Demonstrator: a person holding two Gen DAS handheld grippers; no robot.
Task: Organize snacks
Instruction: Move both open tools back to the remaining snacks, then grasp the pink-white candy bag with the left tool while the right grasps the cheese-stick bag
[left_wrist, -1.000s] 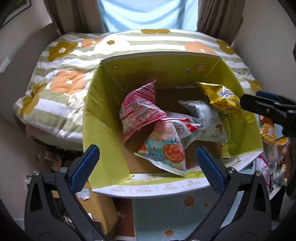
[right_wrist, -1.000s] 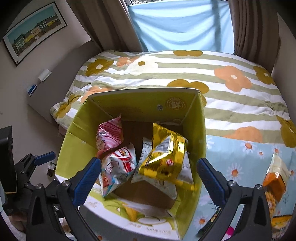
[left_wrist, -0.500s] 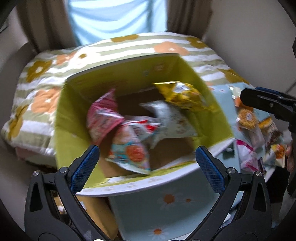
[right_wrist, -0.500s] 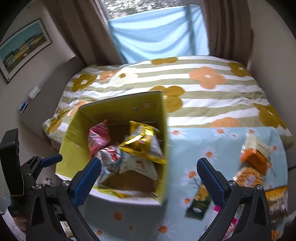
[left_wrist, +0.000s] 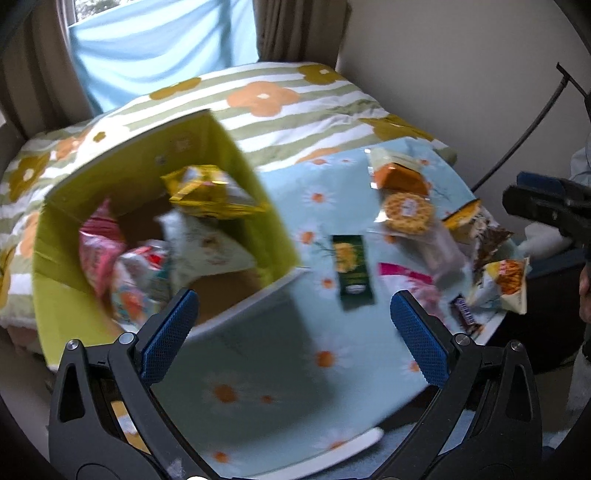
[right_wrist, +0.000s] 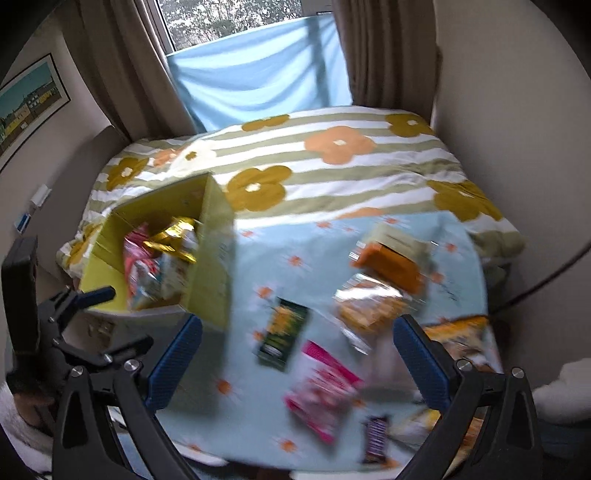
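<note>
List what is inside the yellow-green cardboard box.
Inside the yellow-green cardboard box: a shiny gold foil bag on top, a pink packet, a pale white packet and a red-and-teal packet. Anything beneath them is covered; bare box floor shows in front.

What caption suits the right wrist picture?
Open right gripper above a daisy tablecloth strewn with snacks, yellow box half-filled at left.

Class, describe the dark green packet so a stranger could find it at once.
Start at the yellow box on the daisy cloth. Just to its right, the dark green packet lies flat and alone. It is the only long, dark rectangle with a yellow picture.
</note>
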